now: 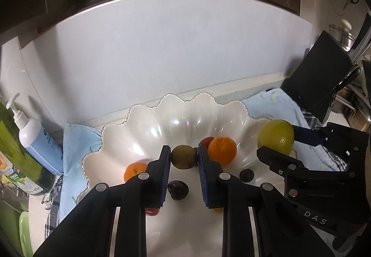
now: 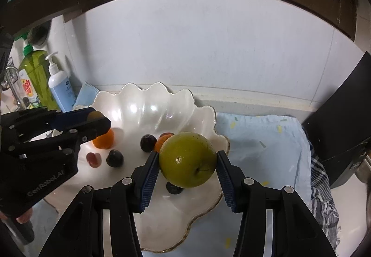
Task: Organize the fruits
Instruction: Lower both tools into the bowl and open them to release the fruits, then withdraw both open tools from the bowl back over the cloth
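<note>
A white scalloped bowl [image 1: 143,131] [image 2: 129,115] sits on a light blue cloth. My left gripper [image 1: 183,155] is shut on a small brownish-green fruit [image 1: 183,157] and holds it above the bowl; in the right wrist view it [image 2: 92,119] enters from the left. My right gripper [image 2: 187,164] is shut on a green apple [image 2: 187,163] over the bowl's right rim; the apple also shows in the left wrist view [image 1: 276,136]. In the bowl lie two oranges [image 1: 222,150] [image 1: 134,171], dark plums [image 1: 178,189] [image 2: 114,158] and a red fruit [image 2: 94,160].
A blue pump bottle [image 1: 37,141] [image 2: 60,87] and a green dish-soap bottle [image 2: 34,78] stand at the left against the wall. A black box [image 1: 324,76] [image 2: 343,122] stands at the right. A checked cloth [image 2: 324,185] lies beside the blue cloth [image 2: 262,141].
</note>
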`<state>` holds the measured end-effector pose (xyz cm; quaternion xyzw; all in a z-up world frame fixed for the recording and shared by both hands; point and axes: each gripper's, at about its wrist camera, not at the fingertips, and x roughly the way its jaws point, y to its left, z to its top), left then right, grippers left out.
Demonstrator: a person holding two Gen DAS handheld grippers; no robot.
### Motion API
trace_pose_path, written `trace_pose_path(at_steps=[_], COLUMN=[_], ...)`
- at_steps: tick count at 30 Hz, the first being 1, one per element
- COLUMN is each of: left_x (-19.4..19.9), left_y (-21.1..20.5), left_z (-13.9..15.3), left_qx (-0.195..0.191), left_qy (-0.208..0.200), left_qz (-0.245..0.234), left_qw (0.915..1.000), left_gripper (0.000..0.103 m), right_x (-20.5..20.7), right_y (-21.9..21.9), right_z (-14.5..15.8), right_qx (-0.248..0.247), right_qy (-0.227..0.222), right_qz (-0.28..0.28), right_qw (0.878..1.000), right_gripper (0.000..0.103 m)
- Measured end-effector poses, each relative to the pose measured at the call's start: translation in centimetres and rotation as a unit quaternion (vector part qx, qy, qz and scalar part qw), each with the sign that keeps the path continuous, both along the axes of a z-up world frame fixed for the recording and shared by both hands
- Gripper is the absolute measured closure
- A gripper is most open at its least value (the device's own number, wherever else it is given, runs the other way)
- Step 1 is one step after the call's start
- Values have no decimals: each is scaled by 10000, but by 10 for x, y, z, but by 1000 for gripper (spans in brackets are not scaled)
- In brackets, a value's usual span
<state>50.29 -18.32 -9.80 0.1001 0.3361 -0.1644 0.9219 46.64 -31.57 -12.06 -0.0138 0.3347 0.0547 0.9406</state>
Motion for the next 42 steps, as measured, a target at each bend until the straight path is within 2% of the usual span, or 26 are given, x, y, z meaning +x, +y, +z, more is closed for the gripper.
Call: trace_pose_path(at_steps=[4, 6, 7, 8, 9, 10, 12, 16, 18, 22, 31, 42], left_x=[1, 0, -1, -1, -3, -4, -7, -20, -29, -57, -124, -208], left_y=[1, 2, 4, 5, 8, 10, 16, 30, 37, 49, 71, 98], left_z=[-4, -3, -2, -1, 0, 2, 5, 13, 18, 28, 57, 79], left_qx=[88, 112, 124, 135, 147, 147, 170, 139, 118, 93, -29, -176], left_qy=[0, -34, -56, -80, -125, -163, -226, -354, -415, -620, -1099, -1472], left_qz=[49, 102, 133, 173, 241, 285, 412, 653, 757, 881, 1218, 1333], left_qw=[9999, 9999, 9998, 9997, 9995, 9994, 9987, 9971, 9962, 9941, 9864, 9799], left_gripper=[63, 62, 57, 50, 47, 45, 43, 30, 24, 15, 1, 0], right_x=[4, 5, 6, 5, 6, 5, 2, -7, -15, -36, -96, -177], right_y=[0, 0, 0, 1, 0, 0, -1, -2, -2, 3, 15, 35], right_z=[-5, -7, -7, -6, -5, -3, 0, 5, 8, 18, 47, 73], right_qx=[-3, 0, -5, -19, -35, -58, -103, -170, -156, -158, -64, 91], right_qy=[86, 106, 117, 74, 53, 0, -107, -166, -211, -413, -917, -1312], right_qz=[12, 5, 0, -34, -66, -135, -236, -386, -445, -500, -429, -466], right_qw=[10000, 9999, 9999, 10000, 10000, 9999, 9996, 9990, 9987, 9978, 9948, 9902], right_gripper=[52, 51, 51, 46, 38, 35, 34, 34, 26, 24, 13, 11])
